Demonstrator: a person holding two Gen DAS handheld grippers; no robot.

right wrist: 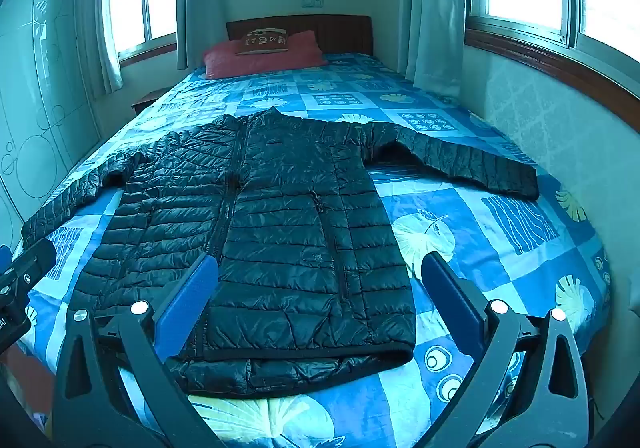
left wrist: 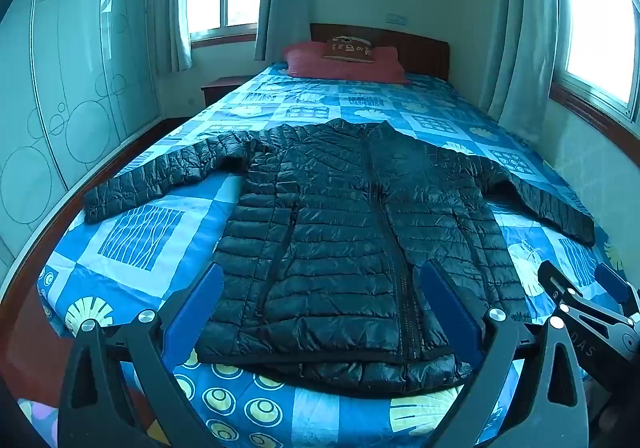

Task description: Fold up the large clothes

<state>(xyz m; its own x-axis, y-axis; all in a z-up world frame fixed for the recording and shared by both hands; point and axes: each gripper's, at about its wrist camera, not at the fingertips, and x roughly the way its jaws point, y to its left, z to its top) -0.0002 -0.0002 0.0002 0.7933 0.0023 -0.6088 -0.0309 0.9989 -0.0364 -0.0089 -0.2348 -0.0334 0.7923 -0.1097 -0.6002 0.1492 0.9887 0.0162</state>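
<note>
A black quilted puffer jacket (left wrist: pixel 344 232) (right wrist: pixel 264 232) lies flat on the bed, zip up, both sleeves spread out sideways, collar toward the pillows. Its left sleeve (left wrist: pixel 160 176) reaches the bed's left edge; its right sleeve (right wrist: pixel 460 164) stretches toward the wall. My left gripper (left wrist: pixel 320 292) hovers open above the hem, blue pads wide apart with nothing between them. Over the jacket's right lower part my right gripper (right wrist: pixel 318 280) also stands open and empty. The right gripper (left wrist: pixel 592 300) shows at the lower right of the left wrist view.
The bed (left wrist: pixel 136 232) has a blue patterned cover. A red pillow (left wrist: pixel 344 62) with a small brown cushion lies by the wooden headboard. A wardrobe (left wrist: pixel 80 68) stands left, a nightstand (left wrist: pixel 222 86) by the far window, a wall (right wrist: pixel 560 120) close along the right.
</note>
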